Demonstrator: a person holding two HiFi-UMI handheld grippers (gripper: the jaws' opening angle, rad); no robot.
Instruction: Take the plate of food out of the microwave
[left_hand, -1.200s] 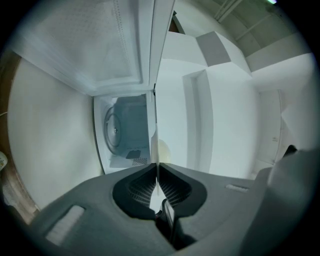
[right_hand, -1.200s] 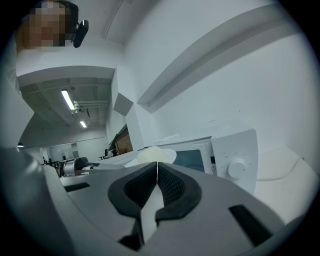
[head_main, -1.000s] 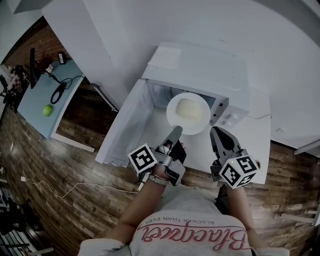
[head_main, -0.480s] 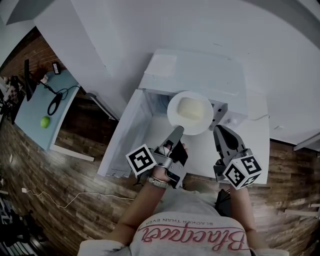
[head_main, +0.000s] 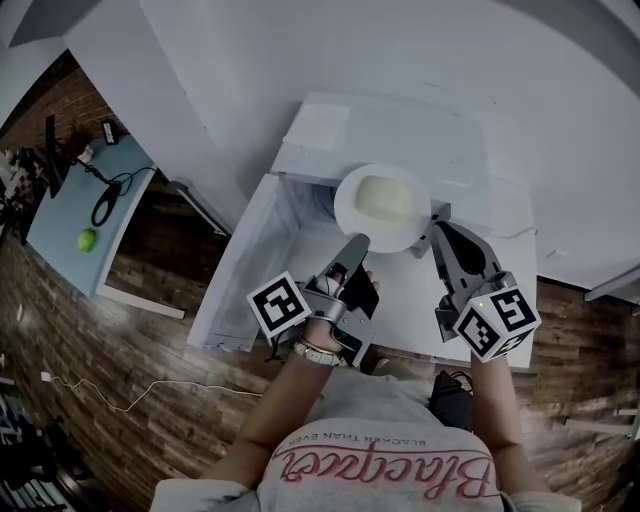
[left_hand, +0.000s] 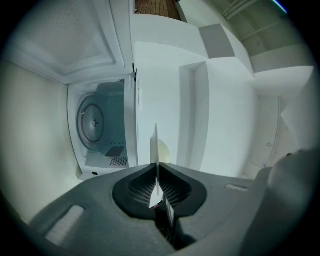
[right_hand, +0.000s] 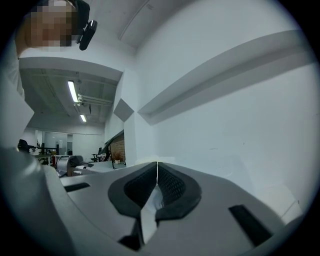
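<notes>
A white plate (head_main: 384, 238) carries a pale mound of food (head_main: 386, 198) and hangs in front of the white microwave (head_main: 400, 130). The microwave's door (head_main: 240, 270) stands open to the left. My left gripper (head_main: 355, 244) is shut on the plate's near rim. In the left gripper view the plate (left_hand: 155, 142) shows edge-on, rising out of that gripper (left_hand: 156, 167). Beyond it the cavity holds only its turntable (left_hand: 92, 122). My right gripper (head_main: 438, 227) is shut just beside the plate's right rim. The right gripper view shows this gripper (right_hand: 157, 165) with no plate between its pads.
The microwave stands on a white counter (head_main: 405, 300) against a white wall. At the far left a blue table (head_main: 60, 225) holds a green ball (head_main: 87, 240) and a black cable (head_main: 105, 205). A white cord (head_main: 100, 400) lies on the wooden floor.
Both grippers have risen, and the plate has gone up with the left one, now covering more of the microwave's front top edge. The right gripper has come closer to the plate's right rim.
</notes>
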